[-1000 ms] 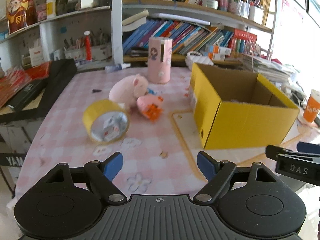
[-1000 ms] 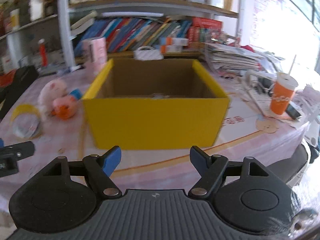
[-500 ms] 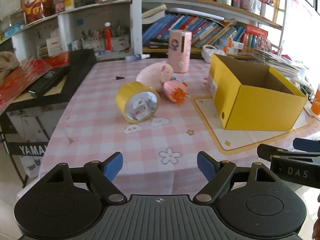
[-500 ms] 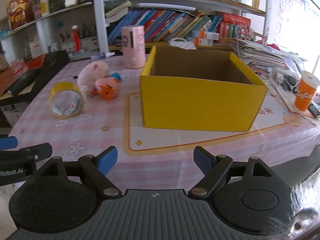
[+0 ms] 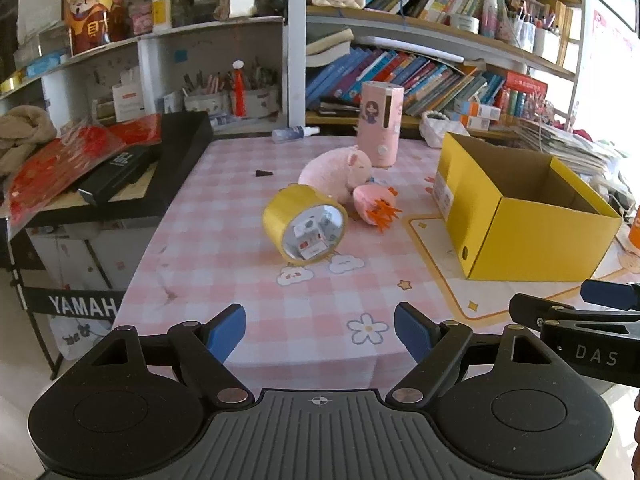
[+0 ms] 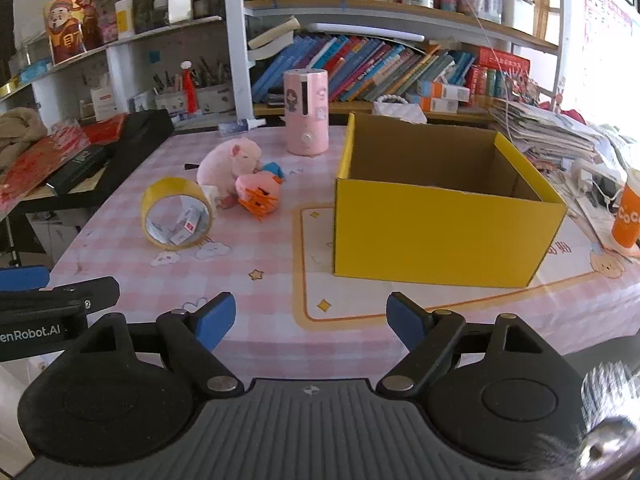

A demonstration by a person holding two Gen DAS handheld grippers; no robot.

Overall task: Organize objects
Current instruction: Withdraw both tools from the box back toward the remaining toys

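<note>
On the pink checked tablecloth a yellow tape roll lies on its side with small packets inside. Behind it sit a pink plush pig and a small pink toy with orange fringe. A pink cylinder stands upright further back. An open yellow cardboard box stands to the right and looks empty inside. My left gripper is open over the table's near edge with nothing between its fingers. My right gripper is also open and empty, in front of the box.
An orange paper cup stands right of the box. Black cases and red packets cover a lower side table on the left. Bookshelves line the back, and a paper stack lies at the back right. A small spray bottle lies at the table's far edge.
Both grippers have drawn back from the table, so the box and toys look smaller and farther away. The right jaws stand a little wider than before.
</note>
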